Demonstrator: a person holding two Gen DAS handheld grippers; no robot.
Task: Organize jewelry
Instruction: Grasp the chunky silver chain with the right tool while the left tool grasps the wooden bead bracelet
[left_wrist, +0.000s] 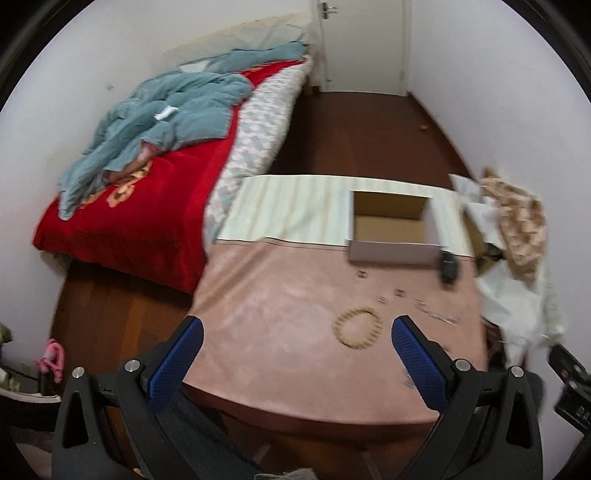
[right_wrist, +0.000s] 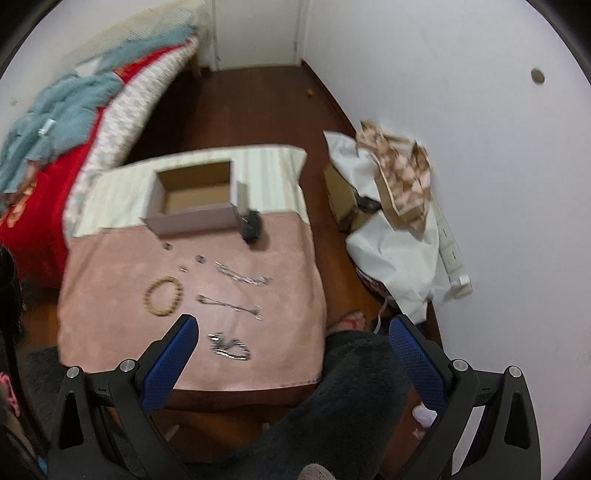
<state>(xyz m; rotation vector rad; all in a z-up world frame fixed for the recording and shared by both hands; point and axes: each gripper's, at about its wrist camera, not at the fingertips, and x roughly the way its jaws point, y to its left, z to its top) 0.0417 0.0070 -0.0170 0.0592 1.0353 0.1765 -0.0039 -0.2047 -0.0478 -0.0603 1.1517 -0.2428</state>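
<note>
Jewelry spread flat on pink cloth (right_wrist: 110, 332), apart, for single picks. Bead bracelet (left_wrist: 357, 328) nearest left gripper (left_wrist: 297, 345). Box (right_wrist: 195, 206) open-topped behind, likely destination. Both grippers, right gripper (right_wrist: 293, 345) included, wide open, empty.

Black tongs (left_wrist: 297, 328), blue textured pads (right_wrist: 173, 363)

White walls (right_wrist: 461, 166), dark wood floor (left_wrist: 362, 133). Bed (left_wrist: 140, 206) along left wall: red blanket, crumpled blue-grey quilt (left_wrist: 166, 110) on top. White door (left_wrist: 364, 40) at far end, handle visible. Tabletop (left_wrist: 288, 314) under pink cloth, pale striped cloth (left_wrist: 288, 210) at far edge. Right of it, white sheets and patterned paper (right_wrist: 402, 181) heaped on floor; white power strip (right_wrist: 452, 251) against wall.
</note>
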